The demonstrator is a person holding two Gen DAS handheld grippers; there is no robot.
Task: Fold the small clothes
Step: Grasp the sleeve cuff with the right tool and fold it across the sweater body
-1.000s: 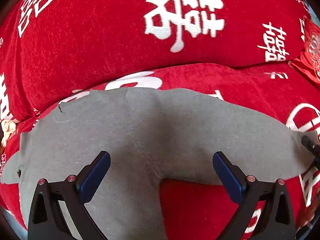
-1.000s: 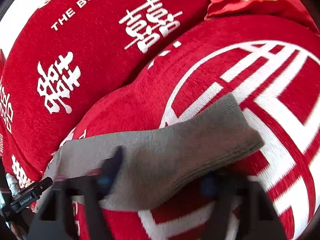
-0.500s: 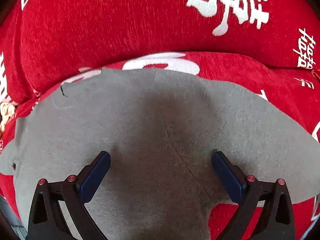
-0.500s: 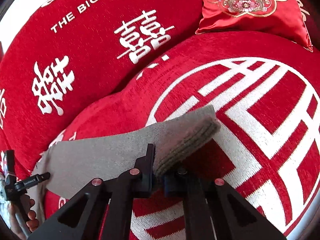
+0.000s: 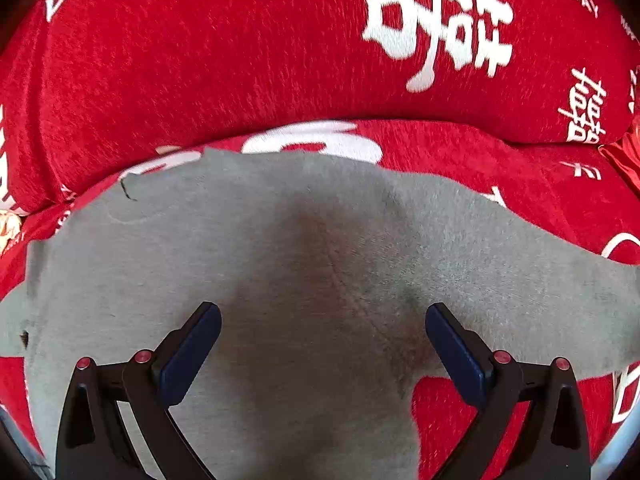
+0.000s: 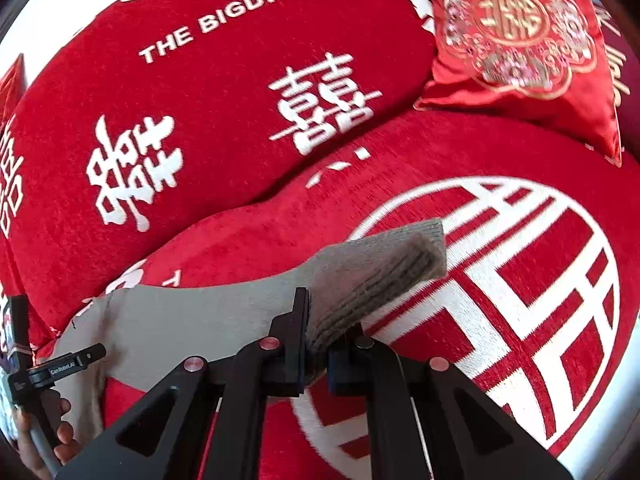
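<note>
Right gripper (image 6: 318, 346) is clamped on the ribbed cuff end of the grey garment (image 6: 224, 320), so my two fingers are pinched together with the fabric bunched between them. That cuff (image 6: 384, 276) sticks out past the fingertips toward about 1 o'clock, lifted a bit off the red sofa seat (image 6: 520, 280) with its big white circle pattern. The rest of the grey cloth trails off toward 9 o'clock, lying flat on the seat.

My left gripper (image 5: 322, 340) is spread wide apart and holds nothing. It's hovering over the broad middle of the garment (image 5: 320, 260), which fills the lower half of that view, with both blue pads (image 5: 192, 354) over grey fabric. Can't tell if they touch it.

At 12 o'clock sits the red backrest cushion (image 6: 208, 92) with white characters and "THE BIGDAY". An embroidered satin pillow (image 6: 520, 48) leans at 1 o'clock in the right view.
</note>
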